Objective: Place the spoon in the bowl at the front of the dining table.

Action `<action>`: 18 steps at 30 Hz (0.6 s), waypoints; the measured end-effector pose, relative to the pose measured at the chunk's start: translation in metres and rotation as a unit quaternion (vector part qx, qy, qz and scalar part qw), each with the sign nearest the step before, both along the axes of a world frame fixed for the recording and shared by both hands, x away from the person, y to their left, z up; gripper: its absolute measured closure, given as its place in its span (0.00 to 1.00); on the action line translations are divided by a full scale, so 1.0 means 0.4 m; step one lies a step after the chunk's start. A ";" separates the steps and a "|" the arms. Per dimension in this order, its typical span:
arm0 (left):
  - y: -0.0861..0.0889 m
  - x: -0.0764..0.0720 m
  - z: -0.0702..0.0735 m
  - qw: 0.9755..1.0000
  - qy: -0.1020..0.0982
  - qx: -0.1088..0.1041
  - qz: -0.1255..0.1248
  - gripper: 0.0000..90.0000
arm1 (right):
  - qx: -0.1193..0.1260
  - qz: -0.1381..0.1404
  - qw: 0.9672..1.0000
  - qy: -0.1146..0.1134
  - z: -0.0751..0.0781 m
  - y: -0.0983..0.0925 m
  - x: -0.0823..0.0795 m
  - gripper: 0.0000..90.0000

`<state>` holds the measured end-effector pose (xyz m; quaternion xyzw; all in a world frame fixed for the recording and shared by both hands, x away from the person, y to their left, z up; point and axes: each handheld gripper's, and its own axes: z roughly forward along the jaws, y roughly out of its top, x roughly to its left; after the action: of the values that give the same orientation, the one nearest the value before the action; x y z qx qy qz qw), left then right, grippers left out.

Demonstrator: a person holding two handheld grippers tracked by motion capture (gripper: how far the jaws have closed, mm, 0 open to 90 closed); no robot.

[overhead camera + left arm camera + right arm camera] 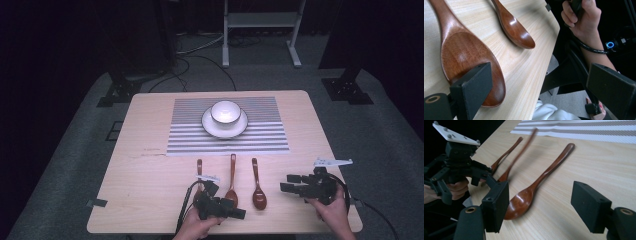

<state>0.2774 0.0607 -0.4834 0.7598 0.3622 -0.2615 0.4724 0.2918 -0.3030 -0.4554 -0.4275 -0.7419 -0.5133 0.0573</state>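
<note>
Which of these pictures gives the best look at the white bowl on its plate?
The high view: the white bowl sits whole on its plate, on the striped mat. The right gripper view catches just the mat's edge; the left gripper view looks at spoons.

On the table (150,175), a striped mat (260,137) lies toward twelve o'clock, and on it a plate (210,127) with a bowl (225,111) standing in it. Toward six o'clock of the mat, three spoons lie side by side, handles pointing to twelve: the left spoon (199,167), the middle spoon (232,175) and the right spoon (258,187). The left gripper (235,209) sits at the near edge, over the bowl ends of the left and middle spoons. The right gripper (289,183) lies at three o'clock of the right spoon, apart from it.
</note>
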 end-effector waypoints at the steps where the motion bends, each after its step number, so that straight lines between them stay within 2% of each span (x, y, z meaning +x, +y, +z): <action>1: 0.000 0.000 -0.001 1.000 0.002 -0.001 0.000 0.06 | 0.001 0.002 1.000 0.000 0.004 0.001 0.002 0.33; 9: 0.001 -0.001 -0.002 1.000 0.002 -0.001 0.002 0.06 | -0.023 0.028 0.999 0.009 0.033 0.035 0.040 0.33; 18: 0.000 -0.002 -0.002 1.000 -0.001 0.000 0.001 0.06 | -0.052 0.064 0.997 0.012 0.076 0.097 0.085 0.33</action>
<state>0.2767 0.0606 -0.4841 0.7597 0.3622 -0.2603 0.4733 0.3259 -0.2644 -0.4250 -0.3879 -0.7926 -0.4642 0.0762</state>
